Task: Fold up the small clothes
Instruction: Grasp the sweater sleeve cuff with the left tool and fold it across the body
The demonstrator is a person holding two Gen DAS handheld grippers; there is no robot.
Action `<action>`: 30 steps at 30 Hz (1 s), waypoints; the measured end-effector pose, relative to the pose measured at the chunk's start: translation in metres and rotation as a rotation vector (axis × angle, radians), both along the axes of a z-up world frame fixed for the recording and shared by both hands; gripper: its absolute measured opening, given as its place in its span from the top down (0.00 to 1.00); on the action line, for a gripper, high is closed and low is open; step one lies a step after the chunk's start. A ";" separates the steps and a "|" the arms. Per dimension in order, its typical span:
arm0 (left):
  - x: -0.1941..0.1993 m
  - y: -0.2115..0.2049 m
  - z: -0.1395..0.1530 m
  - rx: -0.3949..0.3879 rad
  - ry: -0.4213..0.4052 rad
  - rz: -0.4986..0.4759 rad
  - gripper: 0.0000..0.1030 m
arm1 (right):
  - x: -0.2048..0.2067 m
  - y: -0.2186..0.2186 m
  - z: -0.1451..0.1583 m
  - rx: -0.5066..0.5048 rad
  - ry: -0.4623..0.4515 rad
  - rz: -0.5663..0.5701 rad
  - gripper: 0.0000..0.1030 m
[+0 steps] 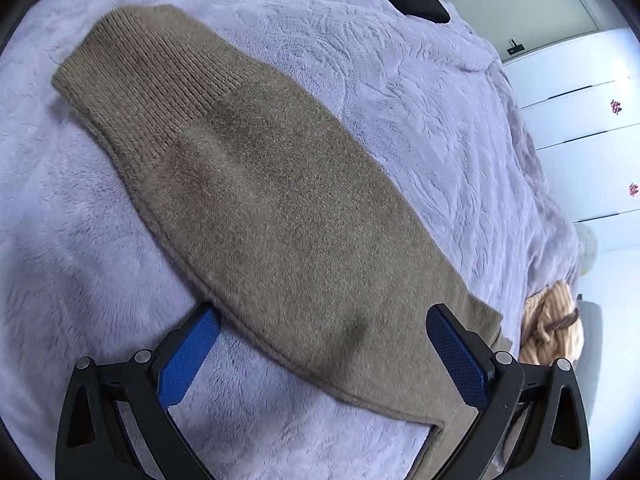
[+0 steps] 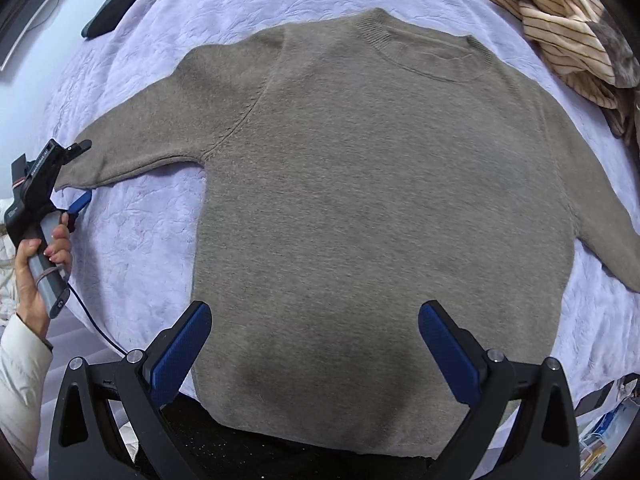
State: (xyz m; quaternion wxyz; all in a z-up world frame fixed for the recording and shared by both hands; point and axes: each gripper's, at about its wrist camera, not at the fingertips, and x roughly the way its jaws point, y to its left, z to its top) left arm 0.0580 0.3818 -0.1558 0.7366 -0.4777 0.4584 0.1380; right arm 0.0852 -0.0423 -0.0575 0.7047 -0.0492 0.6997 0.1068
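A grey-brown knit sweater [image 2: 380, 184] lies flat and spread out on a lilac fleece blanket [image 2: 140, 248], neck at the far side, both sleeves out to the sides. In the left wrist view its left sleeve [image 1: 280, 200] runs away from me, ribbed cuff at the far end. My left gripper [image 1: 324, 320] is open, its blue pads on either side of the sleeve near the shoulder; it also shows in the right wrist view [image 2: 82, 172] with its fingers around the sleeve. My right gripper [image 2: 314, 320] is open and empty over the sweater's hem.
A crumpled striped beige garment [image 2: 560, 28] lies at the far right of the bed, also seen in the left wrist view [image 1: 548, 332]. A dark object [image 2: 120, 4] lies at the far left. White drawers [image 1: 580, 120] stand beside the bed.
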 end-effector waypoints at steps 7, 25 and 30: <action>0.011 0.000 0.009 -0.037 -0.115 -0.015 0.02 | 0.001 0.018 -0.007 0.011 0.014 0.007 0.00; 0.065 -0.144 0.137 0.247 -0.312 -0.312 0.88 | 0.005 -0.047 -0.002 0.132 -0.013 -0.001 0.00; 0.104 -0.275 0.144 0.264 -0.336 -0.561 0.88 | 0.007 -0.095 0.000 0.151 -0.026 -0.066 0.00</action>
